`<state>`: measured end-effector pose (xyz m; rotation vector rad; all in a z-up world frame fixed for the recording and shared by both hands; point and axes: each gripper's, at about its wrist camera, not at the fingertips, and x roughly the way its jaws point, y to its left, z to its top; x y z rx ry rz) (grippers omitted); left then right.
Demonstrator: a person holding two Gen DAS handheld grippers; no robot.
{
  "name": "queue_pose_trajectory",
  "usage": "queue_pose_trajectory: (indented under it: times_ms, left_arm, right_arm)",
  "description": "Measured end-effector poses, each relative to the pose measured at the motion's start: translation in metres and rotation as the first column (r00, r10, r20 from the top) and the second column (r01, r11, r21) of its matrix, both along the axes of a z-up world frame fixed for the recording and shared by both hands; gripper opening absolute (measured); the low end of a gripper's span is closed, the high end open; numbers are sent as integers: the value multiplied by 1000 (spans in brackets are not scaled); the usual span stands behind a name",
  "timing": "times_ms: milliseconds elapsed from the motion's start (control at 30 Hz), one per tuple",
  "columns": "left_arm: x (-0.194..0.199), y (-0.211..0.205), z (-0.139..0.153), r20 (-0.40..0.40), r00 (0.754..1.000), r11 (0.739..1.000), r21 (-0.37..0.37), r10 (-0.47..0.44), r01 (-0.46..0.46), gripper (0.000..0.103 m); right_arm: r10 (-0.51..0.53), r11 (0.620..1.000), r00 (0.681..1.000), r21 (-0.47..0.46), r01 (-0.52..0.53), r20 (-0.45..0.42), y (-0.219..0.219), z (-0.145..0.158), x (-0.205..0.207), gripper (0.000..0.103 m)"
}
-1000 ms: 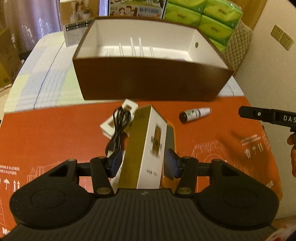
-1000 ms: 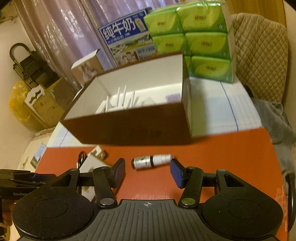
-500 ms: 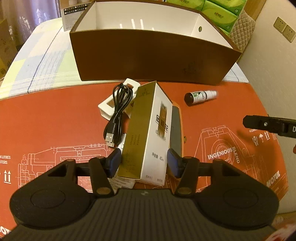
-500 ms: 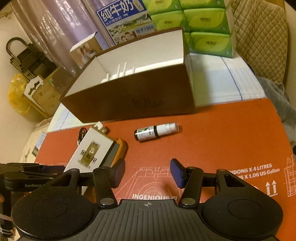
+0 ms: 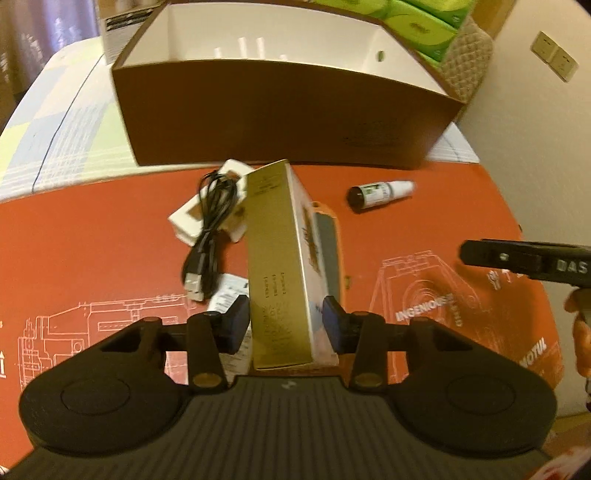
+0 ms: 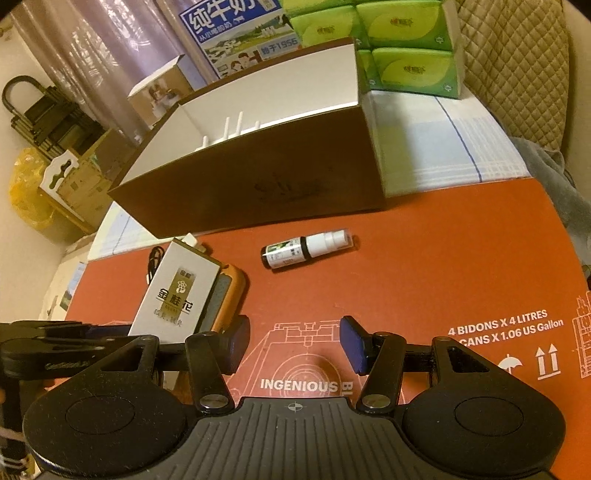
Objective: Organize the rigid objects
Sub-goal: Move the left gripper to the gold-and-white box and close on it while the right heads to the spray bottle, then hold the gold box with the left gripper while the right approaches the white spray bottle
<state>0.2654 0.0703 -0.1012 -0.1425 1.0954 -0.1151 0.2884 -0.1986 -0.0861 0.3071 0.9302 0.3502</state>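
A tall gold and white carton (image 5: pixel 280 266) lies on the orange mat, leaning on a grey block with an orange rim (image 5: pixel 328 236). My left gripper (image 5: pixel 282 323) is closing on the carton's near end, and both pads touch its sides. In the right wrist view the same carton (image 6: pixel 177 291) sits at the left. My right gripper (image 6: pixel 293 341) hangs open over the mat with nothing between its fingers. A small dark bottle with a white cap (image 6: pixel 299 251) lies on its side beyond it. The brown storage box (image 5: pixel 280 122) stands open behind.
A black USB cable (image 5: pixel 210 229) drapes over a small white box (image 5: pixel 184 221) left of the carton. Green tissue packs (image 6: pixel 406 48) and a milk carton (image 6: pixel 236 33) stand behind the storage box. White pegs rise inside the box. A wall is at the right.
The left jaws have narrowed from a loose straddle until the pads meet the carton's sides. The right gripper has sunk a little toward the mat.
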Motion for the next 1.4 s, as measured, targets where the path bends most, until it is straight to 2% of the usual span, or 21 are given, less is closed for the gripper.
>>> queue_pose_trajectory:
  times_ms: [133, 267, 467, 833, 1000, 1067, 1133, 1233, 1400]
  left_arm:
    - [8, -5, 0, -5, 1000, 1000, 12, -7, 7, 37]
    - [22, -4, -3, -22, 1000, 1000, 11, -7, 7, 44]
    - [38, -2, -8, -41, 999, 1000, 12, -6, 6, 49]
    - [58, 2, -11, -45, 999, 1000, 21, -2, 3, 52]
    - [67, 3, -16, -52, 999, 1000, 15, -5, 5, 52]
    - [69, 3, -17, -47, 999, 1000, 18, 1, 0, 49]
    - [69, 4, -16, -42, 999, 1000, 29, 11, -10, 43]
    - [69, 7, -14, -35, 999, 1000, 10, 20, -20, 42]
    - [64, 3, -4, 1, 1000, 1000, 25, 20, -20, 41]
  right_arm:
    - [-13, 1000, 1000, -2, 13, -10, -3, -3, 1, 51]
    - [-21, 1000, 1000, -4, 21, -13, -4, -3, 1, 51]
    - [-35, 999, 999, -12, 34, -25, -8, -6, 2, 51]
    - [-49, 999, 997, -21, 48, -56, -13, -11, 8, 52]
    - [-57, 998, 996, -20, 56, -65, -15, -14, 12, 69]
    - [-54, 999, 996, -5, 54, -65, -15, -15, 13, 82]
    - [-48, 999, 997, -6, 48, -63, -14, -15, 16, 83]
    - [-48, 999, 997, -10, 48, -62, -13, -15, 18, 83]
    - [-44, 999, 998, -11, 43, -44, -7, -14, 22, 83]
